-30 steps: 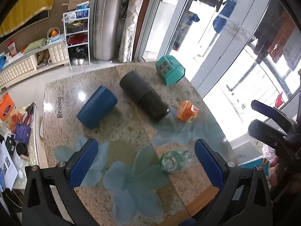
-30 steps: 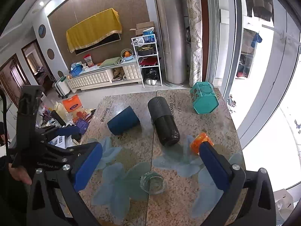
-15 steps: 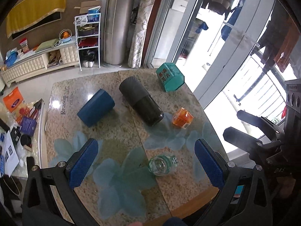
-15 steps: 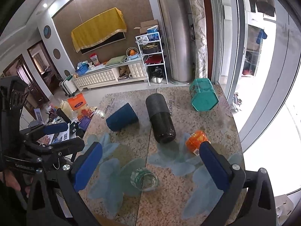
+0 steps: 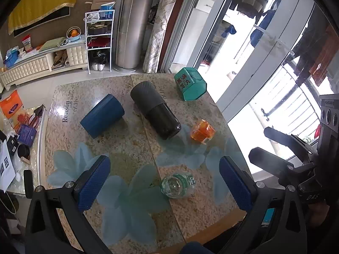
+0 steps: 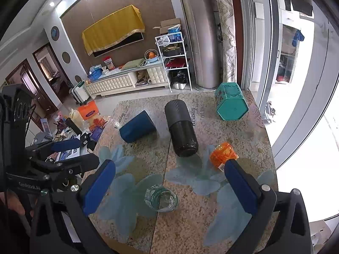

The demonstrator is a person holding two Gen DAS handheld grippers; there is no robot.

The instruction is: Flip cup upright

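Both tongs wide and holding nothing: left gripper (image 5: 164,183), right gripper (image 6: 169,187), hovering above table (image 6: 250,131). Glass cup (image 6: 161,198) lying on its side near the front edge, between the right gripper's pads, mouth facing the cameras. 4 other containers tipped over farther back: blue cup (image 6: 137,127), black cylinder (image 6: 181,130), teal tin (image 6: 232,101), orange jar (image 6: 222,155). Best to descend with 1 gripper, pinch across the glass wall mid-body, squeeze gently against slip, lift slightly, rotate mouth upward, set down flat.

Glass cup (image 5: 177,185) unobstructed — black flask (image 5: 155,110), orange jar (image 5: 202,131) beyond.
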